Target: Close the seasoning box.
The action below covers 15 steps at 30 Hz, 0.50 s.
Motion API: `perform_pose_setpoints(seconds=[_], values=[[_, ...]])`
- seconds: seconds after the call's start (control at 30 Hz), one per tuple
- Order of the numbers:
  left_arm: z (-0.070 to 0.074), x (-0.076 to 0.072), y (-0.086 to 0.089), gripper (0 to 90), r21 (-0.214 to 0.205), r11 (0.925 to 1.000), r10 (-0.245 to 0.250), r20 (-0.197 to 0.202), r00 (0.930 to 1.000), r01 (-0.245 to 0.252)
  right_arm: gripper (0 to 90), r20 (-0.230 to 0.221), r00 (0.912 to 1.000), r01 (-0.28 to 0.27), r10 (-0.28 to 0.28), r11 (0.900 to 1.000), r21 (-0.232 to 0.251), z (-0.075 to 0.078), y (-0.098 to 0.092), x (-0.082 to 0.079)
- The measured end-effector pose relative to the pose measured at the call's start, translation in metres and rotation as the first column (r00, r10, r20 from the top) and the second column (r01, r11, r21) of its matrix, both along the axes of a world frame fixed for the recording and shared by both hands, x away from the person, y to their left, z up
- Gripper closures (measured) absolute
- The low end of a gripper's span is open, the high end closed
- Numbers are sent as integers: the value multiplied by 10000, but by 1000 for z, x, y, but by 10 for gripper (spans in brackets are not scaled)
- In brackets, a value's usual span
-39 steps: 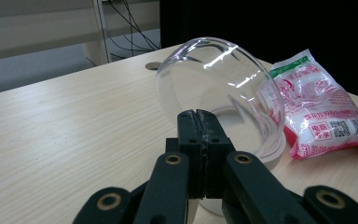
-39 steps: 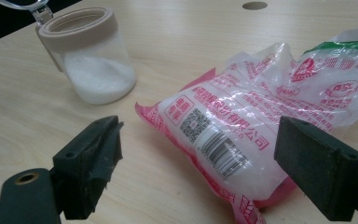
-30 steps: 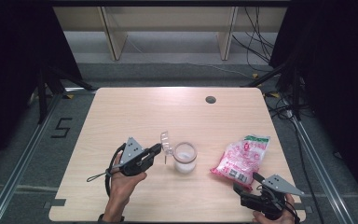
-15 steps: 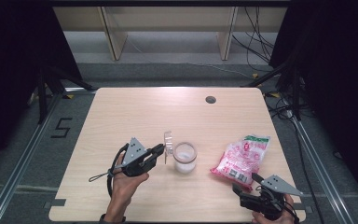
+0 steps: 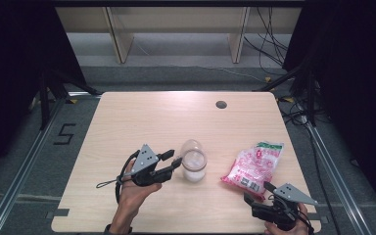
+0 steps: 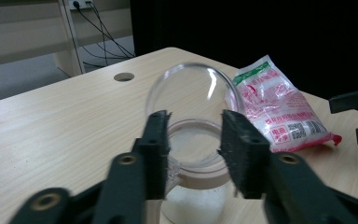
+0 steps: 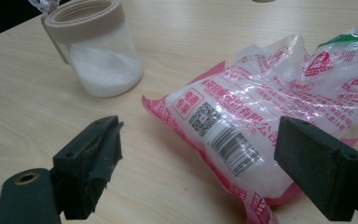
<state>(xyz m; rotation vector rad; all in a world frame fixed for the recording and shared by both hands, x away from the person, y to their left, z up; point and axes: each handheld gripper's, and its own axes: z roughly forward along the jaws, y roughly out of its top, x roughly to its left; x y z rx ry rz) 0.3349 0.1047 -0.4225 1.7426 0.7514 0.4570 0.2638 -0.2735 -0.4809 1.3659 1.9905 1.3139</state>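
While the jar [image 5: 194, 169] is standing upright mid-bench [image 5: 142, 117], lid [image 6: 191, 91] flipped up, the left claw [image 5: 174, 161] is just opening beside its rim, the right claw [image 5: 252, 200] gaping empty near the bag [image 5: 253, 164].

Clear jar [image 5: 194, 166] with beige collar, white powder; pink-printed bag [image 5: 253, 165].

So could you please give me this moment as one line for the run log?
left gripper: jaws just opened, at jar | jar lid: flipped open | right gripper: open, near bag
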Motion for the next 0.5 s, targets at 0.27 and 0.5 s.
perform_pose_setpoints(seconds=[0.27, 0.5], values=[[-4, -7, 3, 347, 63, 10000, 5, -285, 9996, -3, 156, 206, 9996, -169, 172, 9997, -148, -1, -2, 2], [-16, -13, 10, 274, -179, 9998, -51, -632, 9980, 40, 156, 123, 9997, -207, 207, 9998, -12, 0, -2, 2]])
